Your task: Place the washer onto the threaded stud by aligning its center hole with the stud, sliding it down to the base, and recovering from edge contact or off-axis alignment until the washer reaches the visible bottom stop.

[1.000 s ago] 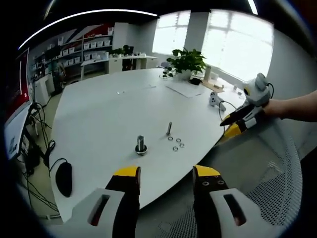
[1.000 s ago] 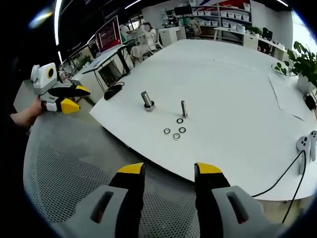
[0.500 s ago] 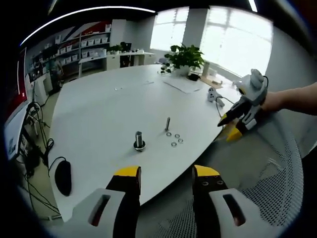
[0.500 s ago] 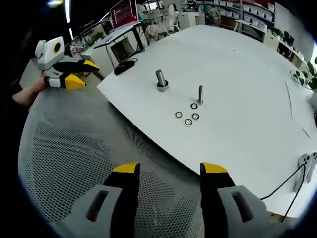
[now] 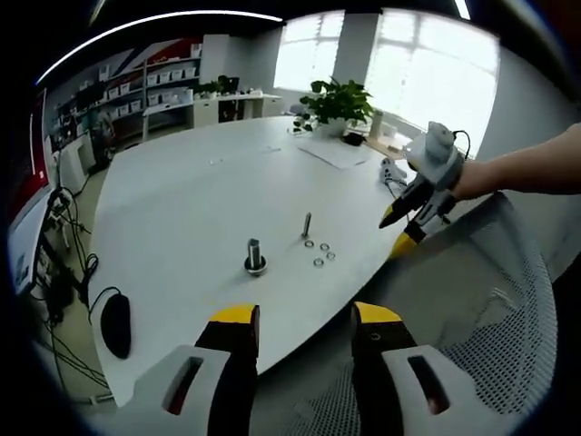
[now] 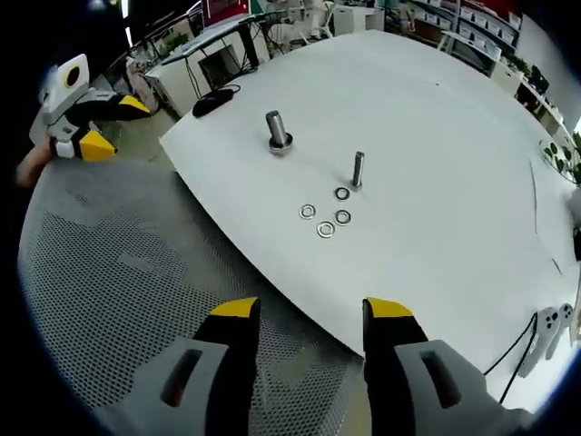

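Two upright studs stand on the white table (image 5: 182,200): a thick one on a round base (image 5: 255,258) (image 6: 277,131) and a thin threaded stud (image 5: 307,225) (image 6: 358,170). Several loose washers (image 5: 320,254) (image 6: 325,213) lie flat just beside the thin stud. My left gripper (image 5: 305,318) hangs open and empty off the table's near edge; it also shows at the upper left of the right gripper view (image 6: 113,125). My right gripper (image 6: 310,311) is open and empty over the mesh chair back. In the left gripper view it (image 5: 397,232) reaches in from the right, near the table edge.
A grey mesh chair back (image 6: 118,272) (image 5: 472,345) sits under both grippers. A black mouse (image 5: 116,327) and cables lie by the left table edge. Farther back sit a potted plant (image 5: 338,102), a paper sheet (image 5: 338,158) and a white game controller (image 5: 392,171) (image 6: 549,320).
My right gripper has moved forward and leftward, closer to the table edge and the washers. The left gripper has hardly moved. Both stay open.
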The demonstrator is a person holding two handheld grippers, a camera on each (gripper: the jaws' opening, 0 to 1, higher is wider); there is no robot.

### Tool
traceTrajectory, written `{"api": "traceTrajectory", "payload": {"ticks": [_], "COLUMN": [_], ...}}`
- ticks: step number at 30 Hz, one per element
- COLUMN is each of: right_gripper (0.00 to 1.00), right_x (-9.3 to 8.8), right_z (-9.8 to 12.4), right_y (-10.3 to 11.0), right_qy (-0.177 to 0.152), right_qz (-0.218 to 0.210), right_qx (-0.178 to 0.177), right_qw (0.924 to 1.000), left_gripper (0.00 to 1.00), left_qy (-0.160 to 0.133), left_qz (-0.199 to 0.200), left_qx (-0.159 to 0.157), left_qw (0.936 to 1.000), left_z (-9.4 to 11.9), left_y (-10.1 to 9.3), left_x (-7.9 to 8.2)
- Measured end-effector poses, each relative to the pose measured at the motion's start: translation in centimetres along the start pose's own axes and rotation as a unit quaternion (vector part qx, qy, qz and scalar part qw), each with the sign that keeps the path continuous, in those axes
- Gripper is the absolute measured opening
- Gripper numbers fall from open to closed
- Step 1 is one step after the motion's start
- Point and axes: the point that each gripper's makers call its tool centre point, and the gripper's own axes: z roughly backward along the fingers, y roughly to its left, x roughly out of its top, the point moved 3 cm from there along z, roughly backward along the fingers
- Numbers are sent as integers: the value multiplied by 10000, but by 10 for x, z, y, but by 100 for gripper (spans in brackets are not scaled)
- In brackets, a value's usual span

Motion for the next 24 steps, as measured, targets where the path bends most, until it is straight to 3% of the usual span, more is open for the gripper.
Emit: {"api": "traceTrajectory", "payload": {"ticks": [4,9,18,24], "right_gripper": [48,48,47,46], "right_x": [0,3,3,12], "right_z": [-13,-22,-35,-44], "right_y": [-5,-17,-29,-28], "right_qy": [143,-19,35,34], "right_qz": [70,-323,-752,-706], "right_qx": [-74,-234,-296,-274], "right_qw": [9998,9992,9967,9971], "left_gripper": [38,38,37,37], "left_qy": [50,-16,29,-11], "left_qz": [-11,-9,-20,16], "left_qx": [-34,-9,21,42], "left_qw": [10000,10000,10000,10000], "left_z": [0,1,-1,0], "left_y": [-1,0,1,2], "left_x": [-2,0,-1,0]}}
